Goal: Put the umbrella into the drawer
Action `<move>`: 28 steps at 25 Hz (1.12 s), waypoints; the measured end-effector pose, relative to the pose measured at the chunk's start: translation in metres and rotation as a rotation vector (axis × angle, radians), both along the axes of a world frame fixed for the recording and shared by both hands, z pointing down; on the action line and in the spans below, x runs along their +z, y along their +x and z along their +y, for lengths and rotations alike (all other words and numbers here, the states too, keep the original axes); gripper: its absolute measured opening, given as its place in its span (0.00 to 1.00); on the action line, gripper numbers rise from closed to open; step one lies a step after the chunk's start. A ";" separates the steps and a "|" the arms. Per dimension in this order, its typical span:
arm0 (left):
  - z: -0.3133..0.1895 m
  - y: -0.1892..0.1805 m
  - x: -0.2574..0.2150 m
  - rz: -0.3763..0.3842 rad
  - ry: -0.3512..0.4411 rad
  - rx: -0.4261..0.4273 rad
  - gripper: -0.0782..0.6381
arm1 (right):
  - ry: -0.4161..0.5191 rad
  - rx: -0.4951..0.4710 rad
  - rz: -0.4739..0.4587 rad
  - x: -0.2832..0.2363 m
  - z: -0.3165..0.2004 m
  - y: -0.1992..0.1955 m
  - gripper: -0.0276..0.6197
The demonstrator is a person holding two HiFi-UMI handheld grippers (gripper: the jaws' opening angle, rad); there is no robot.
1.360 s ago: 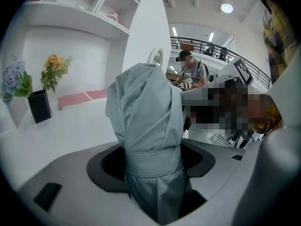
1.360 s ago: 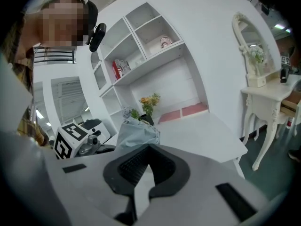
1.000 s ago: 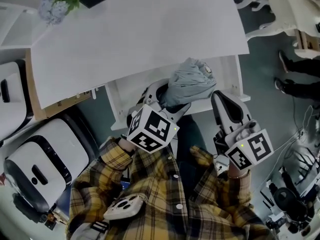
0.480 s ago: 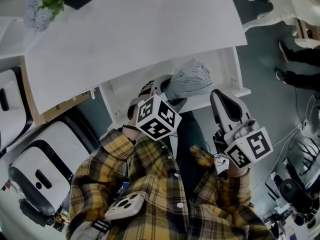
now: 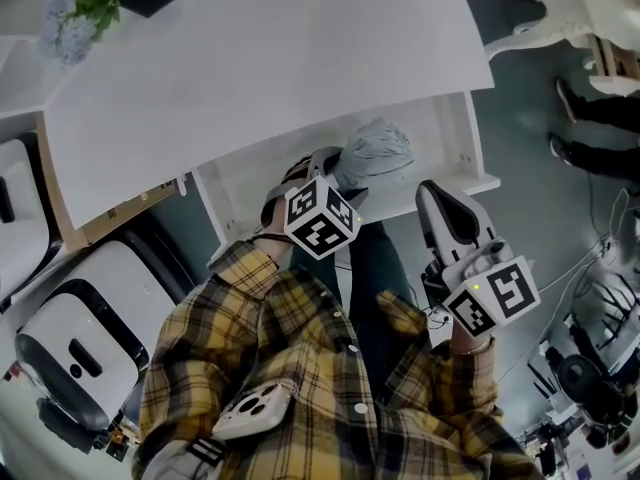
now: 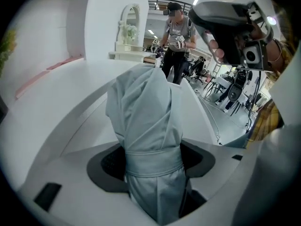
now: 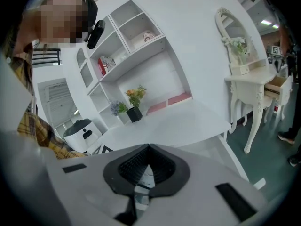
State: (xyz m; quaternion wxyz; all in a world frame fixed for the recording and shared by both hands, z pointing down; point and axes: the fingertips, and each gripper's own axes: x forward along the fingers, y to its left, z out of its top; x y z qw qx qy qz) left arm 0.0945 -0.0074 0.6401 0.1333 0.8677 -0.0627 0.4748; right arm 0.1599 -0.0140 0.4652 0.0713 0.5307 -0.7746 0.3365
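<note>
Head view: umbrella (image 5: pixel 375 153), soft grey fabric bundle cinched by flat strap, sits farther over open white drawer (image 5: pixel 455 143) than a second ago; left gripper (image 5: pixel 338 176) has moved far with it, jaws clamped on strapped end; right gripper (image 5: pixel 447 200) near right, jaws closed, empty; smooth white table (image 5: pixel 270 58) beyond.

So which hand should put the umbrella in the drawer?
Left. The left gripper is shut on the umbrella, over the open drawer. The right gripper is shut and empty, outside it.

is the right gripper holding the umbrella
No, the right gripper is shut on nothing; the left gripper clamps the umbrella.
</note>
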 end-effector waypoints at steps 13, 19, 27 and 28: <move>0.014 -0.002 0.035 -0.064 -0.023 0.073 0.55 | -0.047 -0.007 -0.003 0.031 -0.003 -0.007 0.07; 0.012 -0.001 0.046 -0.088 -0.026 0.081 0.55 | -0.079 -0.016 -0.013 0.048 -0.001 -0.008 0.07; 0.014 0.001 0.057 -0.113 -0.051 0.093 0.55 | -0.098 -0.031 -0.011 0.055 0.001 -0.011 0.07; 0.014 0.001 0.058 -0.115 -0.055 0.091 0.55 | -0.100 -0.032 -0.011 0.055 0.001 -0.011 0.07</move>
